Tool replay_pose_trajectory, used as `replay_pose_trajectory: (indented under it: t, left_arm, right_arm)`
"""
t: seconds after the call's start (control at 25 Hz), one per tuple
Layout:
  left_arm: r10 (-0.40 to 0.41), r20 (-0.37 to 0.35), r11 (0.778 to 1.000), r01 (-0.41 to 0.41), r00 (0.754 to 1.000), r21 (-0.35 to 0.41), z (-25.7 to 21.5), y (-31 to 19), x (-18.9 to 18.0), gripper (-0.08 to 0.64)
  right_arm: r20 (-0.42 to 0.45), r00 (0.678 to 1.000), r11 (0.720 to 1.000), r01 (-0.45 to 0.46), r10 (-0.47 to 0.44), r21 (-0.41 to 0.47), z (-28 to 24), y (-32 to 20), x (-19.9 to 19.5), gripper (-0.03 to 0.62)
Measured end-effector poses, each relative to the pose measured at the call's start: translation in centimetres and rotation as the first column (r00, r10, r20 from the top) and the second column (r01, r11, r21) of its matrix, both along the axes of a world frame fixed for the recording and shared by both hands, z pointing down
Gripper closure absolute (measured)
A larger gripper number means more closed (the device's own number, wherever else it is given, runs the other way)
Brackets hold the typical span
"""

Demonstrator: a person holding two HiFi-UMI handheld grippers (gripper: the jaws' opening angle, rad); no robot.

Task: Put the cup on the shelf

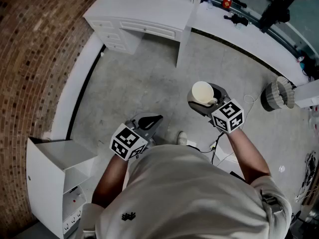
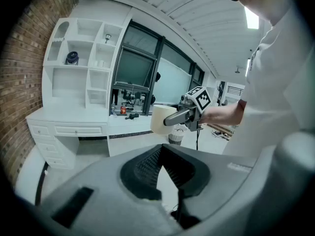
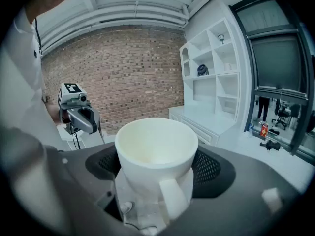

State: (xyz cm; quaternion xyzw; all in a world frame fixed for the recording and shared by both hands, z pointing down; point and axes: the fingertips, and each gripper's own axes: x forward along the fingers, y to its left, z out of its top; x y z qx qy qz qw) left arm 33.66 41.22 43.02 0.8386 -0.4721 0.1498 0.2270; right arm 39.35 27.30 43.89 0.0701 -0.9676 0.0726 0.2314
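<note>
A cream cup [image 3: 156, 151] with its handle towards the camera stands upright between the pads of my right gripper [image 1: 204, 96], which is shut on it. In the head view the cup [image 1: 202, 91] hangs over the concrete floor. From the left gripper view the cup [image 2: 162, 119] and right gripper [image 2: 186, 113] show in front of the window. My left gripper [image 1: 156, 120] is lower left of the right one, its jaws closed tip to tip with nothing between them. The white shelf unit [image 2: 83, 58] rises over a desk [image 1: 144, 9] against the brick wall, well ahead of both grippers.
One shelf compartment holds a dark round object [image 2: 72, 58]. A small white cabinet [image 1: 55, 168] stands at my left, by the brick wall. A slatted bin [image 1: 276, 94] sits on the floor to the right. A window counter [image 1: 249, 39] carries small items, one red [image 1: 227, 1].
</note>
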Motion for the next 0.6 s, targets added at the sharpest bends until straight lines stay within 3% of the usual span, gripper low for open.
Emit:
replay_pose_trajectory:
  t: [0.24, 0.44, 0.6]
  left_arm:
    - [0.005, -0.015, 1.000, -0.005, 1.000, 0.009, 0.1, 3.7, -3.5, 0.554]
    - [0.008, -0.013, 1.000, -0.008, 1.000, 0.006, 1.0, 7.2, -7.3, 0.554]
    - [0.025, 0.011, 1.000, -0.025, 1.000, -0.002, 1.8, 9.2, -9.4, 0.554]
  right_arm:
    - [-0.016, 0.999, 0.999, -0.033, 0.033, 0.001, 0.3, 2.5, -3.7, 0.157]
    - [0.025, 0.996, 0.992, -0.082, 0.084, -0.096, 0.8, 4.8, -7.3, 0.156]
    - [0.006, 0.996, 0.990, -0.092, 0.093, -0.104, 1.4, 6.8, -9.6, 0.156]
